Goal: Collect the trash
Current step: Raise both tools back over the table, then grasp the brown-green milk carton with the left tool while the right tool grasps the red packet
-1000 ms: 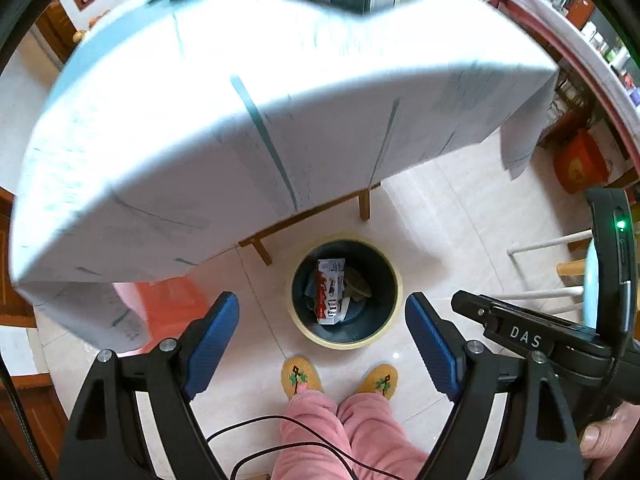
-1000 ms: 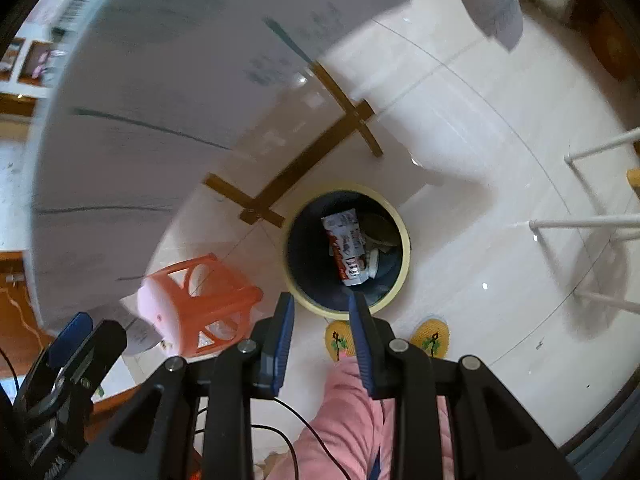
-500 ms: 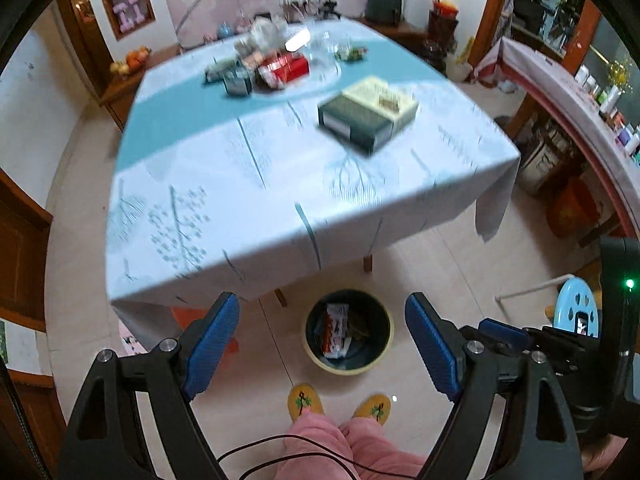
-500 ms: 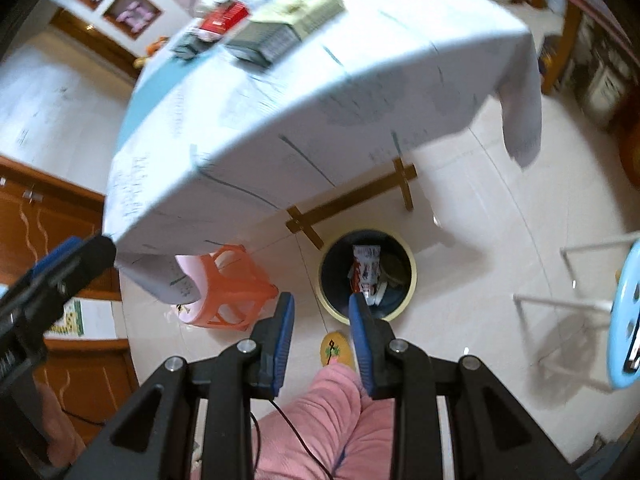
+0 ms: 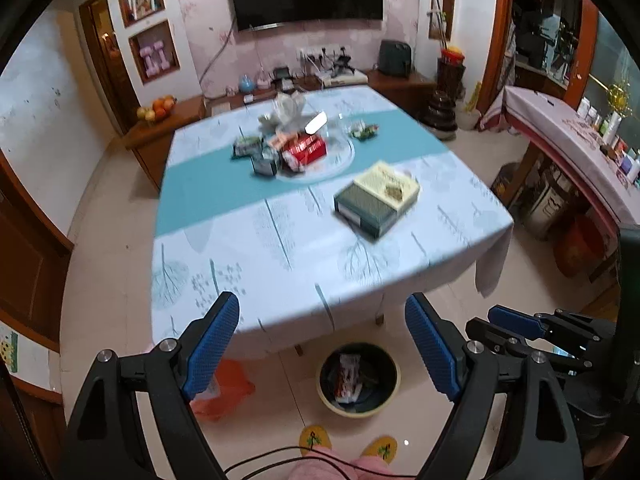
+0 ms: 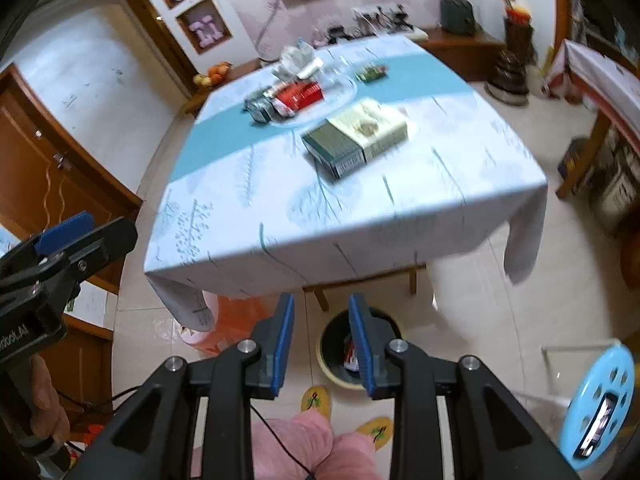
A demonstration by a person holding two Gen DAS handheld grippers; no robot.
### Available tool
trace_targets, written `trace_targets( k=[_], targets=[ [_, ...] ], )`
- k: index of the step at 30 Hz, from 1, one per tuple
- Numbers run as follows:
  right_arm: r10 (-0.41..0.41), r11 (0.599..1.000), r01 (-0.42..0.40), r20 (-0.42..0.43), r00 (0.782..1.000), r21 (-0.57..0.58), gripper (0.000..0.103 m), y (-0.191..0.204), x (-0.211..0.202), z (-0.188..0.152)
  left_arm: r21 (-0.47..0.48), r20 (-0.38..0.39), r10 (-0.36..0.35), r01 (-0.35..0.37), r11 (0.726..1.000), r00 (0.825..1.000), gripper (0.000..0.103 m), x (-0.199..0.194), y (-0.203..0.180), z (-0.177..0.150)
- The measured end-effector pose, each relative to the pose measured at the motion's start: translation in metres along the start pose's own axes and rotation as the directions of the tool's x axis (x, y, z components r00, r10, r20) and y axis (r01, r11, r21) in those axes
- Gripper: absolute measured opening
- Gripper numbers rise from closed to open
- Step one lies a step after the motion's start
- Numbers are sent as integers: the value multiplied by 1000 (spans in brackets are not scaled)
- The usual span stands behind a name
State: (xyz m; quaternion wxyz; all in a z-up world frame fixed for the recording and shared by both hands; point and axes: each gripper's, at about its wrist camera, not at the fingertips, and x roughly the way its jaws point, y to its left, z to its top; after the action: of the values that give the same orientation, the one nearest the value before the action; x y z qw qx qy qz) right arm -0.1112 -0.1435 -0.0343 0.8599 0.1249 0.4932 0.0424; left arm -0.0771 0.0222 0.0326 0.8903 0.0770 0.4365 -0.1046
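Red wrapper (image 5: 306, 148) and other trash sit mid-table, straight ahead and well beyond both empty grippers, left gripper (image 5: 322, 346) spread wide, right gripper (image 6: 322, 344) narrower, neither clearly nearer.

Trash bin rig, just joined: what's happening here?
A person holds a gripper in each hand, standing in front of a table with a patterned cloth. Neither holds anything: the left gripper is wide open, the right gripper has a narrow empty gap. The trash bin sits on the floor at the table's near edge, with wrappers already in it. A box and a cluster of packets lie on the tabletop.
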Motion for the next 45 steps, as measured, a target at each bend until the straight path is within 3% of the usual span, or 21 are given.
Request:
trace_targets(
  k=[10, 21, 27, 33, 45],
  targets=[
    [14, 999, -12, 48, 999, -40, 29, 8, -9, 56, -54, 61, 21, -18, 998, 998, 84, 0, 28, 49],
    [-29, 999, 27, 70, 997, 30, 29, 18, 31, 149, -66, 69, -28, 32, 997, 997, 84, 76, 99, 154],
    [-73, 990, 67, 39, 997, 128, 30, 24, 74, 206, -51, 5, -115, 115, 992, 993, 84, 148, 134, 211],
    [-102, 970, 99, 0, 995, 221, 30, 31, 127, 253, -10, -89, -170, 170, 985, 981, 84, 226, 145, 240],
    [-107, 931, 125, -72, 992, 342, 31, 27, 213, 294, 22, -309, -209, 227, 974, 928, 84, 366, 130, 244]
  ],
)
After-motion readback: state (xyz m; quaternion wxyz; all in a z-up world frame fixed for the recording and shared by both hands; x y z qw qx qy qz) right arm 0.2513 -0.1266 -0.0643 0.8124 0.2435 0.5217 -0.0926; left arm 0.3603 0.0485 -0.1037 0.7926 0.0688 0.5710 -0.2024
